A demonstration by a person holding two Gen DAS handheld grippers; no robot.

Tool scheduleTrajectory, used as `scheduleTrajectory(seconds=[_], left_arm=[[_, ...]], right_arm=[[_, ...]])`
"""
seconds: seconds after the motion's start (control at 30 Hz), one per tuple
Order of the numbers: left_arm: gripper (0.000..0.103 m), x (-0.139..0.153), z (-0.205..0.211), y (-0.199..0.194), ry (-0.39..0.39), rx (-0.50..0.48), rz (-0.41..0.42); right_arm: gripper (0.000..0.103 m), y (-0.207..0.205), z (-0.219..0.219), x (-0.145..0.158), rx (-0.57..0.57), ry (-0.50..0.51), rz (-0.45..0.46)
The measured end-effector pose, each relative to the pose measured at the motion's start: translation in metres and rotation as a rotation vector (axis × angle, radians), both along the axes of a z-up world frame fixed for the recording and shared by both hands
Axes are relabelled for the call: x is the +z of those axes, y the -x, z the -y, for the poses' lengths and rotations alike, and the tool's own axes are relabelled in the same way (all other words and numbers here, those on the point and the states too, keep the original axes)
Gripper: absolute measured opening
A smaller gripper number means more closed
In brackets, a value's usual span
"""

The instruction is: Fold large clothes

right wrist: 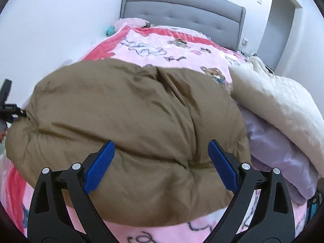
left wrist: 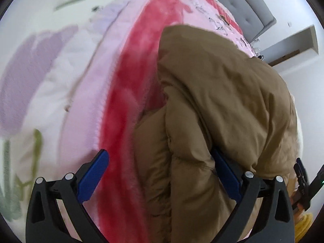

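A brown puffer jacket [right wrist: 125, 109] lies folded into a thick bundle on the pink and red blanket [right wrist: 162, 50] of a bed. My right gripper [right wrist: 161, 142] hovers over the bundle's near edge, its blue pads [right wrist: 99, 168] spread wide and pressing on nothing. In the left wrist view the same jacket [left wrist: 222, 93] fills the right half. My left gripper [left wrist: 159, 150] stands open at the jacket's edge, one blue pad [left wrist: 94, 174] over the blanket [left wrist: 125, 101] and the other beside a jacket fold. Part of the right gripper's black body [left wrist: 301, 182] shows at the far right.
A white fluffy blanket [right wrist: 279, 101] and a lilac cloth [right wrist: 279, 151] are heaped right of the jacket. A grey padded headboard [right wrist: 182, 12] stands at the back against a white wall. A white sheet with purple flowers [left wrist: 36, 70] lies beside the blanket.
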State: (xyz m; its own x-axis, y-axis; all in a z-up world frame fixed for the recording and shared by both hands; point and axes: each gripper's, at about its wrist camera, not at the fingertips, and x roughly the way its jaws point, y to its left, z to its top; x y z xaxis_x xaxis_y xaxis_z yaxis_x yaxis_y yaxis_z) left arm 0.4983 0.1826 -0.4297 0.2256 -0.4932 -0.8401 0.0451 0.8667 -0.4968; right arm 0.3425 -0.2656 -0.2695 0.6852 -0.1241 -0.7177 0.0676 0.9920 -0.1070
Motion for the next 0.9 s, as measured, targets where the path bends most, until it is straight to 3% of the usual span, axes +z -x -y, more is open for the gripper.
scheduleTrajectory(seconds=[0.2,0.3,0.4,0.5,0.57,0.63,0.7,0.77,0.83,0.9], left_arm=[[0.098,-0.026,-0.003,0.004,0.173,0.033,-0.098],[0.098,-0.028,-0.005,0.007,0.208,0.014,-0.088],[0.097,-0.013,0.006,0.012,0.325,-0.085,-0.059],[0.097,-0.008,0.012,0.011,0.329,-0.127,-0.042],[0.096,-0.012,0.009,0.006,0.431,-0.129,-0.085],[0.097,-0.003,0.01,0.002,0.502,-0.165,-0.056],[0.097,-0.005,0.015,0.001,0.423,-0.181,-0.064],[0.098,-0.028,0.021,-0.003,0.321,-0.184,-0.15],[0.099,-0.05,0.023,-0.005,0.322,-0.197,-0.224],[0.099,-0.055,0.024,-0.006,0.333,-0.193,-0.215]], right_arm=[[0.089,-0.004,-0.01,0.011,0.013,-0.059,-0.013],[0.089,-0.001,-0.007,0.012,0.005,-0.083,-0.005],[0.089,0.003,-0.007,0.012,0.004,-0.076,-0.007],[0.089,0.007,-0.004,0.01,0.006,-0.078,-0.013],[0.089,0.009,-0.003,0.01,0.006,-0.071,-0.014],[0.089,0.013,-0.003,0.012,0.009,-0.071,-0.003],[0.089,0.016,-0.003,0.013,0.014,-0.079,-0.002],[0.089,0.016,-0.004,0.011,0.016,-0.076,-0.015],[0.089,0.018,-0.005,0.011,0.02,-0.068,-0.017],[0.089,0.02,-0.006,0.011,0.021,-0.069,-0.014]])
